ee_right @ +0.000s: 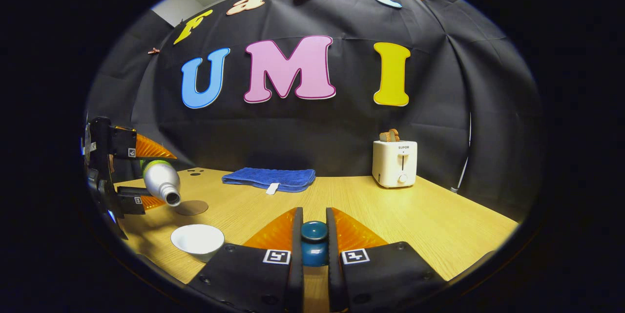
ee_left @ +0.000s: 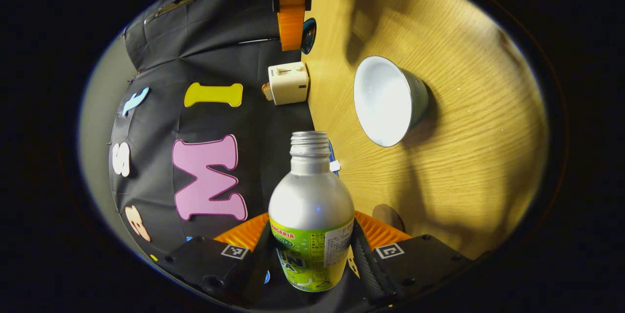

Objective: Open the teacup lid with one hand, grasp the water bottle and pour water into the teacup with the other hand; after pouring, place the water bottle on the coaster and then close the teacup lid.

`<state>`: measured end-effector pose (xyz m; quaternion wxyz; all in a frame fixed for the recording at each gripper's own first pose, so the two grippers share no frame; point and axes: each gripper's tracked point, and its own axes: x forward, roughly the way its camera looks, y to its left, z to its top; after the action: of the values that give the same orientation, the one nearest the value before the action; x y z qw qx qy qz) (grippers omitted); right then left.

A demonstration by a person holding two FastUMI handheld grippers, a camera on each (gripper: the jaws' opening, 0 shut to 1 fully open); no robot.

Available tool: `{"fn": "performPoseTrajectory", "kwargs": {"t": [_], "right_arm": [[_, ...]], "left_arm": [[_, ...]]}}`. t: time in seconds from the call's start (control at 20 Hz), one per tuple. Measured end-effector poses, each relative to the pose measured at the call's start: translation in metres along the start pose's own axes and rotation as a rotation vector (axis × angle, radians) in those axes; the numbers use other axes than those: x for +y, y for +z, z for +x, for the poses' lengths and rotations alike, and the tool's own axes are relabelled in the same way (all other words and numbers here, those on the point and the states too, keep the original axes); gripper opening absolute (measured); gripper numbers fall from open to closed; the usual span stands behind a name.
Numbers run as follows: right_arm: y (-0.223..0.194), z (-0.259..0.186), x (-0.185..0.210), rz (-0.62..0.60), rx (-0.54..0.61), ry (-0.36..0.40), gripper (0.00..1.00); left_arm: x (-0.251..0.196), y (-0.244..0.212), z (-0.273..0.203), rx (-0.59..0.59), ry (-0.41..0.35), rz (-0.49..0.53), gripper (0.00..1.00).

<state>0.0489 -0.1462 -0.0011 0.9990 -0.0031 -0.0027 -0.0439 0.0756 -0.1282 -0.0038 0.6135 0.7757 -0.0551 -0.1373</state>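
My left gripper (ee_left: 312,235) is shut on a silver water bottle (ee_left: 311,205) with a green label and no cap. In the right gripper view, the left gripper (ee_right: 132,176) holds the bottle (ee_right: 161,181) tipped on its side, its mouth pointing down toward the white teacup (ee_right: 197,239) and a little above it; I see no stream. The teacup (ee_left: 388,100) stands uncovered on the table. My right gripper (ee_right: 314,220) is shut on the knob of the dark blue lid (ee_right: 314,239), held above the table to the right of the cup. A round brown coaster (ee_right: 191,207) lies just behind the cup.
A white toaster (ee_right: 394,162) stands at the back right of the wooden table (ee_right: 415,215). A folded blue towel (ee_right: 268,177) lies at the back middle. The right gripper (ee_left: 298,30) with the lid shows at the top of the left gripper view, near the toaster (ee_left: 289,82).
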Motion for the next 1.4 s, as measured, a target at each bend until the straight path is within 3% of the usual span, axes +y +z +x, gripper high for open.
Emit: {"fn": "performPoseTrajectory", "kwargs": {"t": [0.5,1.4], "right_arm": [[0.001,0.0,0.0,0.0,0.0,0.0,0.23],[0.001,-0.001,0.0,-0.001,0.001,0.001,0.23]], "left_arm": [[0.012,0.0,0.004,0.0,-0.029,0.182,0.79],[0.025,0.0,0.0,0.023,-0.045,0.34,0.79]]}}
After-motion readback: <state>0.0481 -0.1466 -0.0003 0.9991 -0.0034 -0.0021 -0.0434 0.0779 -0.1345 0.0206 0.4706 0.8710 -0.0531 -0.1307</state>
